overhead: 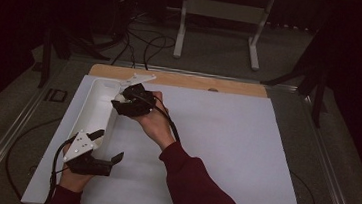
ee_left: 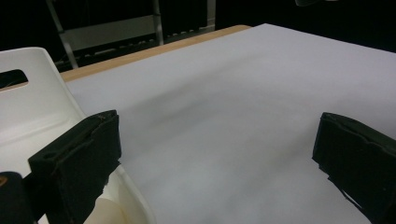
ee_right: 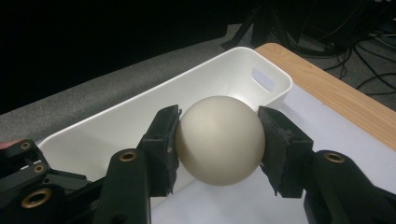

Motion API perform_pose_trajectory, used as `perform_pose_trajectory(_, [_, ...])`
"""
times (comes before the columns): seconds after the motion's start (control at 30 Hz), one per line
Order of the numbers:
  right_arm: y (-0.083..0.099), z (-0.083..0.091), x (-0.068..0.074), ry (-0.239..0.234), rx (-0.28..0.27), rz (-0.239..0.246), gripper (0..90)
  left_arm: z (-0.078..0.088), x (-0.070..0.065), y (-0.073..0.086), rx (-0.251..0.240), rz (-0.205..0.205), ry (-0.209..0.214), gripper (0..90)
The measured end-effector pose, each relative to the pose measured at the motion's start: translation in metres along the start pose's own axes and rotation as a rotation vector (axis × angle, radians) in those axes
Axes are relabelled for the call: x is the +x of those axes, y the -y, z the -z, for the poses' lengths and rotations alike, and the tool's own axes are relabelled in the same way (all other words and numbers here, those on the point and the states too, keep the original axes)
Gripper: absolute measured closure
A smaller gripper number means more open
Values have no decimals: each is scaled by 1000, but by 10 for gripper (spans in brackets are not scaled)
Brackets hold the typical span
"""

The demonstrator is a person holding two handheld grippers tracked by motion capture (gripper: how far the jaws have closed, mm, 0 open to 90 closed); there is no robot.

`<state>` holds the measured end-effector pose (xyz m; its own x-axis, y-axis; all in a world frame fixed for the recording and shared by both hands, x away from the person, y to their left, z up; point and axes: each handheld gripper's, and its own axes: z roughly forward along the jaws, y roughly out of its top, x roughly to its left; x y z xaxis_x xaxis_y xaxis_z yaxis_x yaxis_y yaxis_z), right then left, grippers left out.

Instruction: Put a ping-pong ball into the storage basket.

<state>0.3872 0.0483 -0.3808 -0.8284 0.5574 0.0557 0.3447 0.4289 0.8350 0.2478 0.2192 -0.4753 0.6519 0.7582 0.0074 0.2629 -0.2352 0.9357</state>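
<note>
Over the far end of the white bin [overhead: 92,111], the right gripper [ee_right: 219,140] pinches a cream ball [ee_right: 220,140]; near left, the left gripper [overhead: 109,145] rests spread wide beside the bin.

There is one white bin [overhead: 95,109], one pale ball [ee_right: 220,140], one white sheet [overhead: 214,150] over the table, two grippers, and apparently one white stand [overhead: 222,15] beyond, dimly lit.

Clamped between the right gripper's [ee_right: 218,142] matt black, rough-edged pads [ee_right: 280,149], the ball [ee_right: 219,140] looks smooth with a soft satin sheen. Just behind it, the white bin [ee_right: 116,123] looks like smooth plastic. Beneath lies a matt white sheet [ee_left: 243,116]; beyond, bare wood [ee_right: 336,93].
</note>
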Motion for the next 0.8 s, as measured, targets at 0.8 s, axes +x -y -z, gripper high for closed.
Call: perform_pose_trajectory(0.8, [-2, -10, 9, -31, 3, -5, 503, 0, 0, 0, -1, 0, 0, 15])
